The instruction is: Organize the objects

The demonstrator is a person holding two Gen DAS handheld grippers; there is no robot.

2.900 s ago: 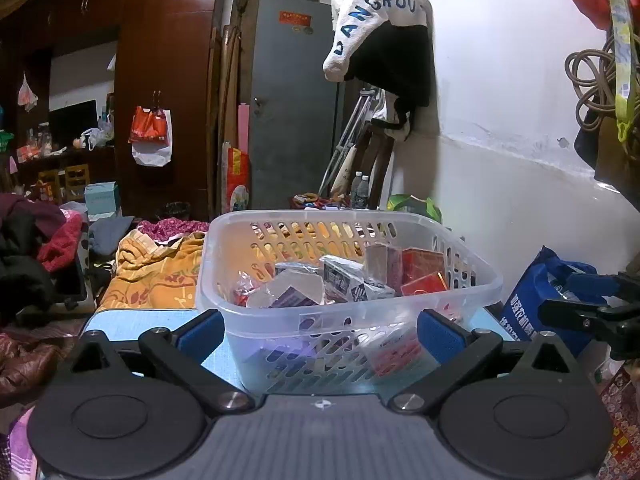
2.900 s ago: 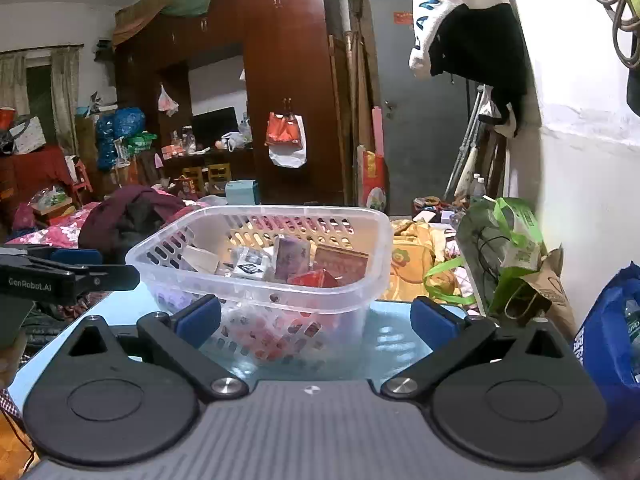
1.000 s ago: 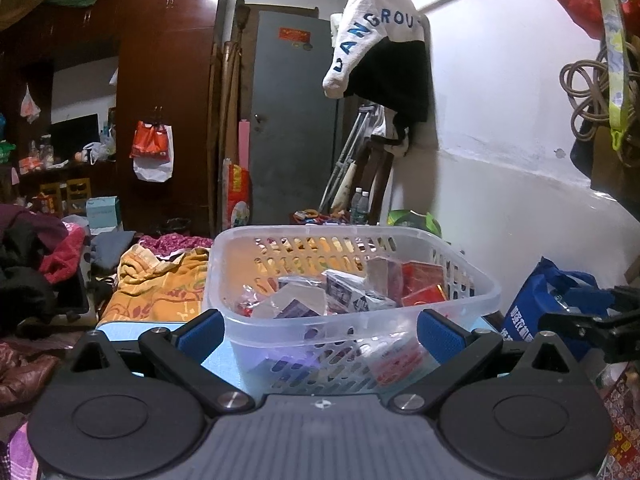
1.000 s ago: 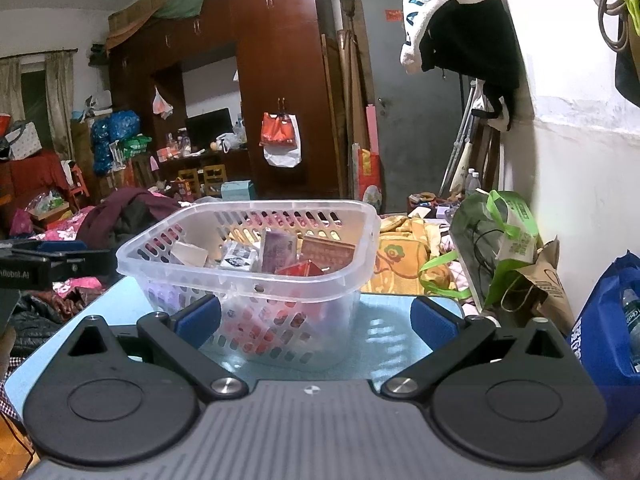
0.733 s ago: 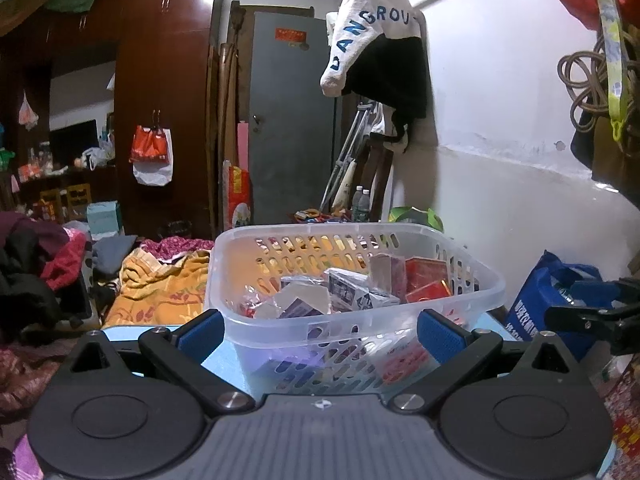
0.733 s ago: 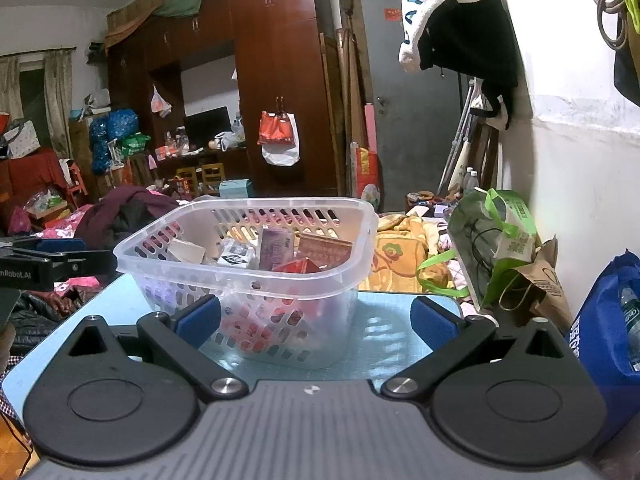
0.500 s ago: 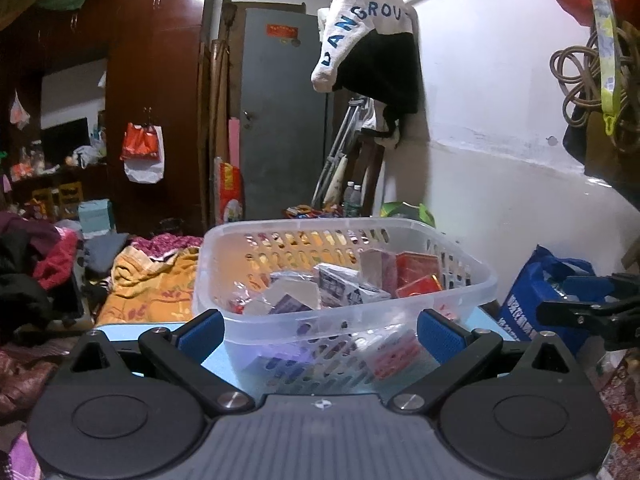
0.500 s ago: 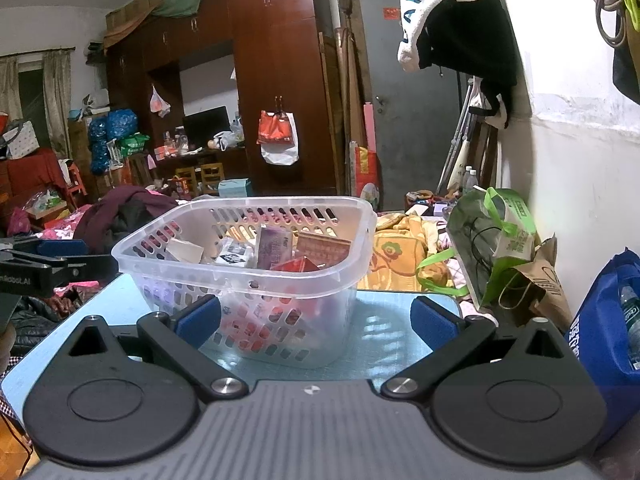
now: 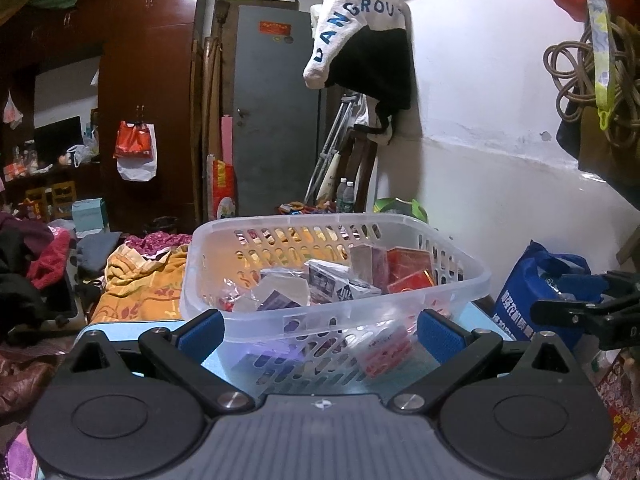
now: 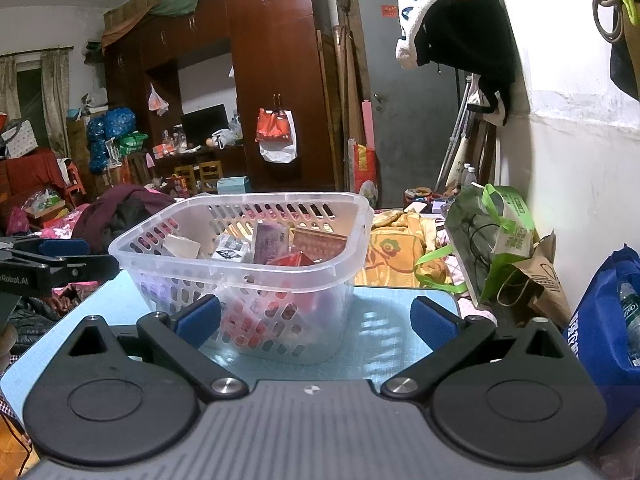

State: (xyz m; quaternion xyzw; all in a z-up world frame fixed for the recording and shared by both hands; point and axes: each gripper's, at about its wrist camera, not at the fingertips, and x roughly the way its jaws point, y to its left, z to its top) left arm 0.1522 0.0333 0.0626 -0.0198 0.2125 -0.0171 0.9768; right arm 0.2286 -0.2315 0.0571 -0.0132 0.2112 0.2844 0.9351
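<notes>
Basket: the clear slotted plastic basket (image 9: 336, 280) stands on the blue counter (image 10: 384, 320), holding small boxes and packets (image 9: 332, 280).
Left gripper (image 9: 320, 330): jaws spread wide, empty.
Right gripper (image 10: 316, 316): likewise.
Progress: sorting looks finished; nothing loose visible.

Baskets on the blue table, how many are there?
1. The clear plastic basket full of small packets stands on the blue table, ahead of both open grippers. Nothing suggests another hidden behind it.
</notes>
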